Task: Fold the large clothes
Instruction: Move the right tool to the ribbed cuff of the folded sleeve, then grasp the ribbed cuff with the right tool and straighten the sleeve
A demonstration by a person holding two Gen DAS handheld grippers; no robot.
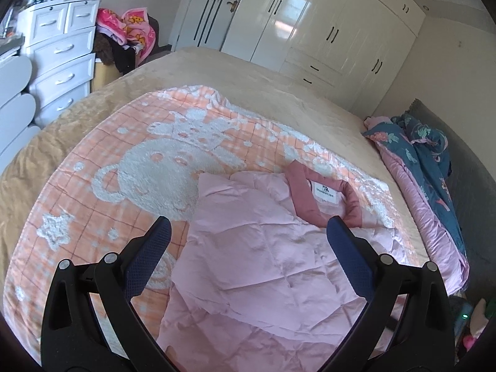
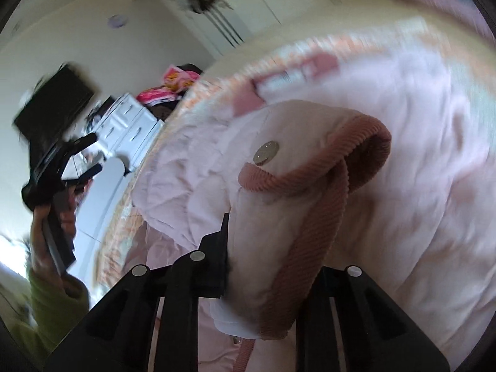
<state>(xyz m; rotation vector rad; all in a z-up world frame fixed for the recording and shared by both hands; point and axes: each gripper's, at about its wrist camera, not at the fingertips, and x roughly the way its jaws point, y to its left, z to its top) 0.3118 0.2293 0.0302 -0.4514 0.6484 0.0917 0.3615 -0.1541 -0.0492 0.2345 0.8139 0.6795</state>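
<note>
A pale pink quilted jacket (image 1: 248,257) with a darker pink collar (image 1: 313,198) lies on an orange-and-white bear blanket (image 1: 130,167) on the bed. My left gripper (image 1: 248,232) is open and empty, held above the jacket's middle. My right gripper (image 2: 269,248) is shut on the jacket's sleeve (image 2: 279,217), near its ribbed dark-pink cuff (image 2: 350,161) and a metal snap button (image 2: 266,152), and holds it lifted. The right wrist view is blurred. The left gripper also shows in the right wrist view (image 2: 74,158), held in a hand at the left.
A tan bedspread (image 1: 263,77) covers the bed. A blue floral quilt (image 1: 418,148) lies along the bed's right side. A white drawer chest (image 1: 62,49) and a pile of clothes (image 1: 130,34) stand at the back left. White wardrobes (image 1: 325,21) line the far wall.
</note>
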